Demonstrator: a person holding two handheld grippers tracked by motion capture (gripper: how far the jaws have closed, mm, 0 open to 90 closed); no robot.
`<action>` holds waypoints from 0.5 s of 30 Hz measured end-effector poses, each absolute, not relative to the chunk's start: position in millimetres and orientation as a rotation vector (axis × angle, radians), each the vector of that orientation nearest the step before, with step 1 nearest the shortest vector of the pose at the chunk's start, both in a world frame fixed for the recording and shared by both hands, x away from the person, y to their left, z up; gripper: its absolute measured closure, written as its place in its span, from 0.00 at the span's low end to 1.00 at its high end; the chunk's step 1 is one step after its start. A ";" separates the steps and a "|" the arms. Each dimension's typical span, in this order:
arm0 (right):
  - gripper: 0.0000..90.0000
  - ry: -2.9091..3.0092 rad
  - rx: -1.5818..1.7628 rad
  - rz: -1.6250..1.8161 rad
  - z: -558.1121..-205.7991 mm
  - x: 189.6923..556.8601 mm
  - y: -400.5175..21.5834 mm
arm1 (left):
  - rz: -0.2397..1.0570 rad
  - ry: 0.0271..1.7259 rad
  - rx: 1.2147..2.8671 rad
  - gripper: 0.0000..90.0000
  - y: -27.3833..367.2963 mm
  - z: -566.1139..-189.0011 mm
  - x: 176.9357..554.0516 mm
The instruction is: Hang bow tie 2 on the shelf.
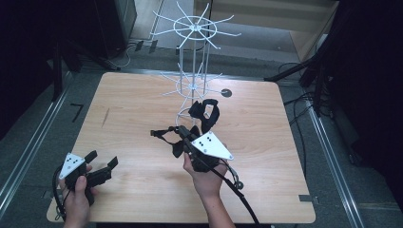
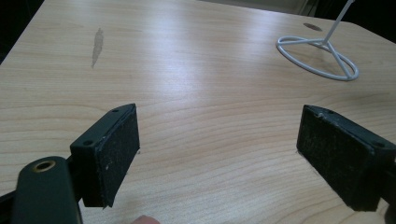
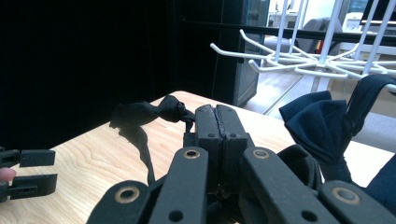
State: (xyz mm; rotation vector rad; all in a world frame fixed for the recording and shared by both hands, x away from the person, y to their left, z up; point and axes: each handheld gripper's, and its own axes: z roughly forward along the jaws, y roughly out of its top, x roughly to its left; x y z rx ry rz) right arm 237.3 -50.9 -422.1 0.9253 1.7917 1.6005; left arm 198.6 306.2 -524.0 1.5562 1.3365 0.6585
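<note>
Apparently the right hand-held gripper (image 1: 183,137) is pinching a black bow tie (image 1: 172,138) by its strap, jaws pressed together, lifting it toward the white wire rack (image 1: 194,61) for hanging. Meanwhile, the left hand-held gripper (image 1: 100,164) is waiting, jaws apart, over the worktop (image 1: 138,109).

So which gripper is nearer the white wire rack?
Right. The right gripper sits just in front of the rack base, shut on a black strap; the left gripper is open near the table's front-left corner.
</note>
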 end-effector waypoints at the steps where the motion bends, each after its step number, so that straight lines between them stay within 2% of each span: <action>1: 1.00 1.791 0.928 1.604 -421.3 237.3 -51.0 | 0.659 1.337 1.557 0.16 306.2 -524.0 198.5; 15: 1.00 1.766 0.923 1.612 -409.9 241.2 -53.2 | 0.659 1.337 1.556 0.16 306.2 -524.0 198.6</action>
